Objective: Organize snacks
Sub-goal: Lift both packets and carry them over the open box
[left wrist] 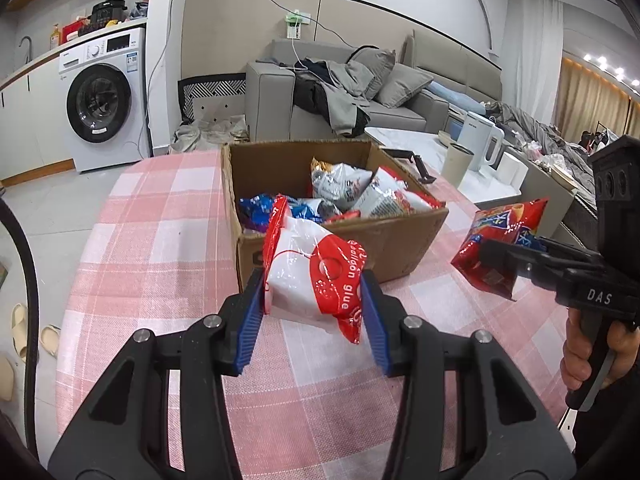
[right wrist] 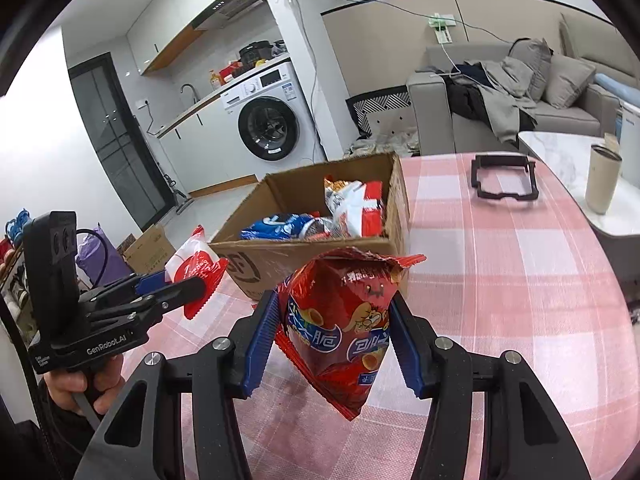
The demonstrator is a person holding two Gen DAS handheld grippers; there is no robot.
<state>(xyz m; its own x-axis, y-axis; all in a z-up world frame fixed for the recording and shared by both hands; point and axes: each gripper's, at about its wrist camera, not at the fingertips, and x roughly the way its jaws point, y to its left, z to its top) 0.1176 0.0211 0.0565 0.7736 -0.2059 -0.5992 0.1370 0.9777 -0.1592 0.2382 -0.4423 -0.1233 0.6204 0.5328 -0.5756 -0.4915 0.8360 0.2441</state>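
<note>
A: What is each gripper carrying?

B: The left gripper has its blue pads pressed against a white and red plastic packet printed "balloon glue", held clear of the pink checked tabletop. The right gripper is clamped on a red crinkly foil snack bag with a cartoon face, also in the air.

A: And where do they go?

B: My guess is the open brown cardboard box, which already holds blue, silver and red snack packets. It sits straight ahead of both grippers, a little further along the tabletop. From the left wrist view the packet's top overlaps the box's near wall, so that gripper looks nearer. The red bag hangs just in front of the near corner, seen from the right wrist view.

A: How do the bags lie?

B: Both stand with their long axis roughly upright, and the red bag's lower corner tapers downward. Each would need to rise over the near wall before release, I think.

A: Anything unclear?

B: The box floor is hidden under the packets, so free room is hard to judge. Most print on the bags is too small to read. A black frame and a beige cup lie well apart to the right.
</note>
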